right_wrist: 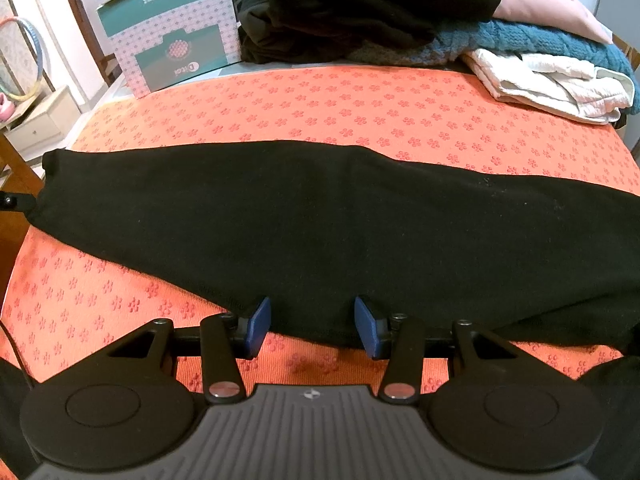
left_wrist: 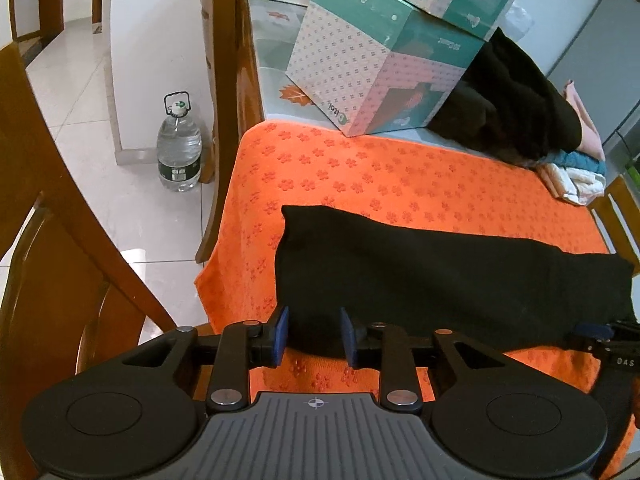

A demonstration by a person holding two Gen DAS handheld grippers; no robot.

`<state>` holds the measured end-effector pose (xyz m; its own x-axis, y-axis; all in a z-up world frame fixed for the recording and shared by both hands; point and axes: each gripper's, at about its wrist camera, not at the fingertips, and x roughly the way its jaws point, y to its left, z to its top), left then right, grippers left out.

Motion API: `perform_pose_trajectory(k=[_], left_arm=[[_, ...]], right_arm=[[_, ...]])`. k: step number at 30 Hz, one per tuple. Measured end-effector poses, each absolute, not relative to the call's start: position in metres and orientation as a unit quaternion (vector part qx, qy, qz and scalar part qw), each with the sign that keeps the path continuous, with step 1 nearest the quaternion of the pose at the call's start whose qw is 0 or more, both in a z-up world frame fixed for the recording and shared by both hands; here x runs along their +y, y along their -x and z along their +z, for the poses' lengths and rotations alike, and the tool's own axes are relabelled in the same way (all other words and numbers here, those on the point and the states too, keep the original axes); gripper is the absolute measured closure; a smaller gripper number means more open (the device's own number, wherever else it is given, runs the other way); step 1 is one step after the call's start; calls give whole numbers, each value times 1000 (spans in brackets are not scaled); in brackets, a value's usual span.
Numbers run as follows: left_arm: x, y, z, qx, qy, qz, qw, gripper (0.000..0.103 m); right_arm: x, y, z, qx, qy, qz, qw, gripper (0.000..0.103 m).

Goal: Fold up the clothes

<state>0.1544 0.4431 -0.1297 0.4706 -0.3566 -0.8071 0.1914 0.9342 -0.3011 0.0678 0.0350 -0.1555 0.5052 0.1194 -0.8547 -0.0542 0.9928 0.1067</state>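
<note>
Matt black cloth garment (right_wrist: 320, 216) (orange embossed mat (right_wrist: 360, 112)).

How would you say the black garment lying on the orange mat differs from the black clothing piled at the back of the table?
The black garment lies flat in one long strip; the black pile is bunched and thick. The garment lies alone on the orange mat, while the pile sits behind the mat, beside a teal knit and a pink cloth. Both are plain black fabric.

Black garment (right_wrist: 320, 216), orange flower-patterned mat (right_wrist: 360, 112), teal-and-pink dotted boxes (left_wrist: 372, 68)
</note>
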Motion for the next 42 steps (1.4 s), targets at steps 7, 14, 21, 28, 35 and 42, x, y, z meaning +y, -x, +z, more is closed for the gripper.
perform_pose_trajectory(k=[7, 14, 21, 28, 35, 42], left_arm=[[442, -163, -137, 497, 95, -151, 849, 75], [445, -164, -143, 498, 117, -135, 848, 73], [448, -167, -146, 497, 139, -119, 848, 66], [442, -165, -141, 480, 120, -116, 861, 76], [427, -159, -133, 454, 60, -103, 883, 77], [419, -154, -132, 452, 38, -116, 884, 77]], right_arm=[[35, -68, -155, 495, -33, 51, 867, 50], [35, -68, -155, 495, -33, 53, 867, 49], [36, -68, -156, 495, -32, 53, 867, 48], [35, -68, -156, 494, -33, 54, 867, 48], [37, -68, -156, 493, -34, 53, 868, 47], [37, -68, -156, 492, -32, 52, 868, 47]])
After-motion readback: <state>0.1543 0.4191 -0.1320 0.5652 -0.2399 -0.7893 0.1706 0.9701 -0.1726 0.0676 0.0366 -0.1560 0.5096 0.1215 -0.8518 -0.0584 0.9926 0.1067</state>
